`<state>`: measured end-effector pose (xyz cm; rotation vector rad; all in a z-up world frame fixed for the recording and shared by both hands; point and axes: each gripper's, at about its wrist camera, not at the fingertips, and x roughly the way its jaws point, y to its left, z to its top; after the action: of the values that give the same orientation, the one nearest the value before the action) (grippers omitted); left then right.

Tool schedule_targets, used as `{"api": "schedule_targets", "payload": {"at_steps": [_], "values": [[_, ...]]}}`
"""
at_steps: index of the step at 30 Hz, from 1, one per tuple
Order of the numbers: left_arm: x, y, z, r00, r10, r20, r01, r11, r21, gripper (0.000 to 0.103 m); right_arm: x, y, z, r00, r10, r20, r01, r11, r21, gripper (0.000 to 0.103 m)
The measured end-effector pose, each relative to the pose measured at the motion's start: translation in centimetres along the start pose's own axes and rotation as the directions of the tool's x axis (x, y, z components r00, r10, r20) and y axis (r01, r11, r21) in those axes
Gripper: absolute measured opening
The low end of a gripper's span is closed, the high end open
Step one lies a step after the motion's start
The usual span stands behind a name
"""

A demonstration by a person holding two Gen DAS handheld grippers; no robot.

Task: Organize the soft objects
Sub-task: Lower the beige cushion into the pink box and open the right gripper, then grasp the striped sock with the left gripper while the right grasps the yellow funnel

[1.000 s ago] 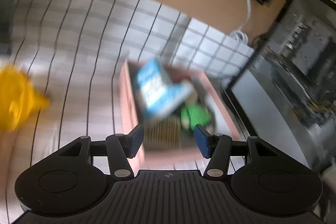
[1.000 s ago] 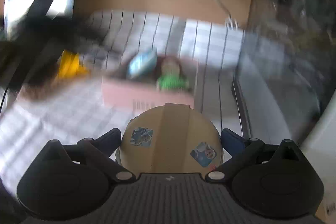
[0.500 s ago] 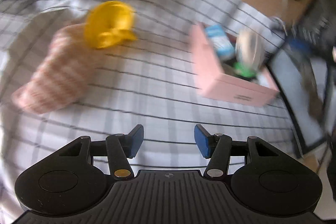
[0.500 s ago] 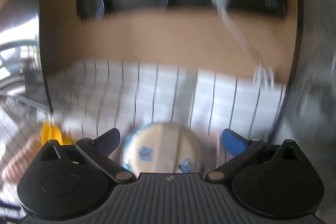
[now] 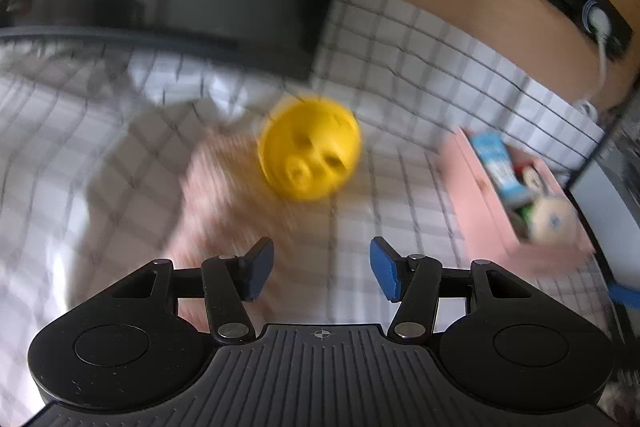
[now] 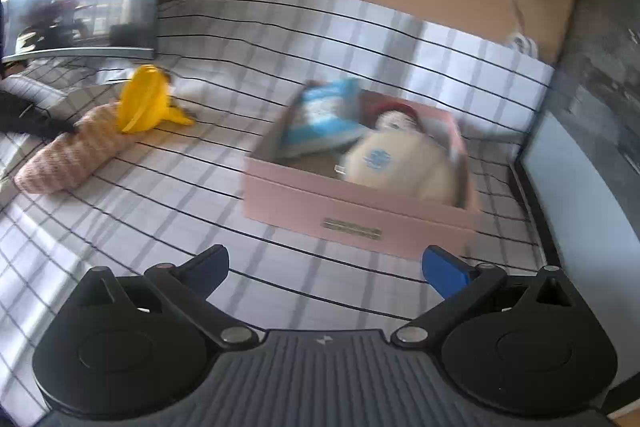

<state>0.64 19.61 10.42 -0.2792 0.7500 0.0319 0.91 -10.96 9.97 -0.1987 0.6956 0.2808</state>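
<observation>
My left claw (image 5: 322, 269), released and empty, faces the yellow toy (image 5: 310, 147) on the bed (image 6: 200, 195); right claw (image 6: 326, 267) released; blur suggests haste, risking a glancing, missed grasp.

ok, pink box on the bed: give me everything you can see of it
The pink box is an open-topped, shallow rectangular carton, seemingly cardboard, with a small label on its near wall. It sits flat on the checked sheet, to the right of the yellow toy. Inside are a blue-white pack, a round cream plush and a doll behind it. Neither tongs touch it.
</observation>
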Motion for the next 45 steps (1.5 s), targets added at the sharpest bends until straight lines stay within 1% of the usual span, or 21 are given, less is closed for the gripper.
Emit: {"api": "schedule_targets", "payload": {"at_steps": [4,7,9,11,13,15,17,21,23,25,27,28,30,32,34,35,37,39,42,43,45], "values": [[4.2,3.1,3.9,0.996,0.065,-0.064,-0.062,0.997,0.049,0.058,0.0,2.7,1.4,0.999,0.048,-0.023,-0.049,0.998,-0.025,0.103],[7.2,5.2,4.8,0.987,0.094,-0.132,-0.088,0.995,0.052,0.058,-0.3,4.2,2.7,0.996,0.09,-0.02,-0.091,0.993,-0.075,0.103],[8.8,6.1,4.7,0.982,0.091,-0.167,-0.083,0.995,0.054,0.06,-0.1,4.7,4.3,0.992,0.122,-0.013,-0.123,0.989,-0.08,0.103],[9.3,6.4,4.4,0.984,0.066,-0.163,-0.059,0.997,0.044,0.063,0.5,5.0,6.2,0.989,0.146,0.0,-0.146,0.988,-0.048,0.103],[9.0,6.0,4.0,0.987,0.056,-0.153,-0.047,0.997,0.057,0.054,1.3,5.3,8.0,0.985,0.175,0.014,-0.175,0.985,0.002,0.103],[7.7,5.7,2.9,0.989,0.032,-0.147,-0.021,0.997,0.077,0.034,2.7,6.2,10.0,0.98,0.2,0.023,-0.201,0.979,0.04,0.103],[6.2,6.2,1.9,0.988,-0.013,-0.155,0.025,0.996,0.081,0.029,4.3,8.2,12.0,0.979,0.199,0.04,-0.201,0.979,0.025,0.103],[2.5,8.0,-1.8,0.974,-0.101,-0.203,0.105,0.994,0.011,0.026,7.0,13.1,14.5,0.98,0.187,0.066,-0.181,0.98,-0.08,0.103],[0.7,8.4,-3.8,0.968,-0.113,-0.226,0.117,0.993,0.003,0.026,8.6,15.8,15.3,0.979,0.198,0.052,-0.192,0.976,-0.103,0.103],[-0.3,8.4,-5.1,0.966,-0.114,-0.232,0.115,0.993,-0.012,0.026,9.8,18.2,15.8,0.975,0.22,0.021,-0.217,0.971,-0.101,0.103],[-0.8,8.2,-5.6,0.967,-0.114,-0.226,0.115,0.993,-0.011,0.026,10.6,20.9,15.6,0.973,0.233,-0.002,-0.231,0.963,-0.14,0.103],[-0.8,8.2,-5.7,0.968,-0.116,-0.223,0.116,0.993,-0.011,0.026,10.9,22.0,15.2,0.975,0.223,-0.009,-0.222,0.959,-0.175,0.103],[-0.8,8.3,-5.8,0.968,-0.123,-0.22,0.12,0.992,-0.025,0.026,11.7,24.2,14.2,0.988,0.156,-0.011,-0.153,0.952,-0.265,0.103],[-0.8,8.2,-5.8,0.966,-0.128,-0.223,0.124,0.992,-0.03,0.026,13.0,25.1,13.4,0.996,0.086,-0.028,-0.09,0.942,-0.323,0.103],[-0.7,8.2,-5.8,0.966,-0.131,-0.224,0.127,0.991,-0.032,0.026,13.7,24.2,13.2,0.99,0.11,-0.083,-0.129,0.949,-0.287,0.103],[-0.8,8.3,-5.9,0.965,-0.132,-0.225,0.127,0.991,-0.036,0.027,13.6,23.5,13.2,0.986,0.126,-0.109,-0.15,0.957,-0.248,0.101],[-0.6,8.3,-5.8,0.965,-0.134,-0.225,0.128,0.991,-0.041,0.027,12.9,21.6,13.4,0.974,0.185,-0.133,-0.206,0.964,-0.166,0.085],[-0.2,8.7,-5.5,0.965,-0.137,-0.226,0.129,0.991,-0.047,0.027,11.3,20.0,13.5,0.965,0.225,-0.132,-0.242,0.962,-0.124,0.06],[0.1,8.7,-5.4,0.963,-0.141,-0.23,0.135,0.99,-0.043,0.029,8.7,18.0,13.0,0.971,0.2,-0.128,-0.219,0.963,-0.155,0.051],[0.0,8.9,-5.4,0.963,-0.149,-0.225,0.141,0.989,-0.053,0.03,7.7,17.1,12.6,0.975,0.187,-0.121,-0.205,0.965,-0.165,0.051],[-0.6,9.4,-5.2,0.972,-0.148,-0.183,0.134,0.987,-0.083,0.032,5.6,15.0,11.9,0.982,0.155,-0.112,-0.172,0.972,-0.163,0.051]]}}
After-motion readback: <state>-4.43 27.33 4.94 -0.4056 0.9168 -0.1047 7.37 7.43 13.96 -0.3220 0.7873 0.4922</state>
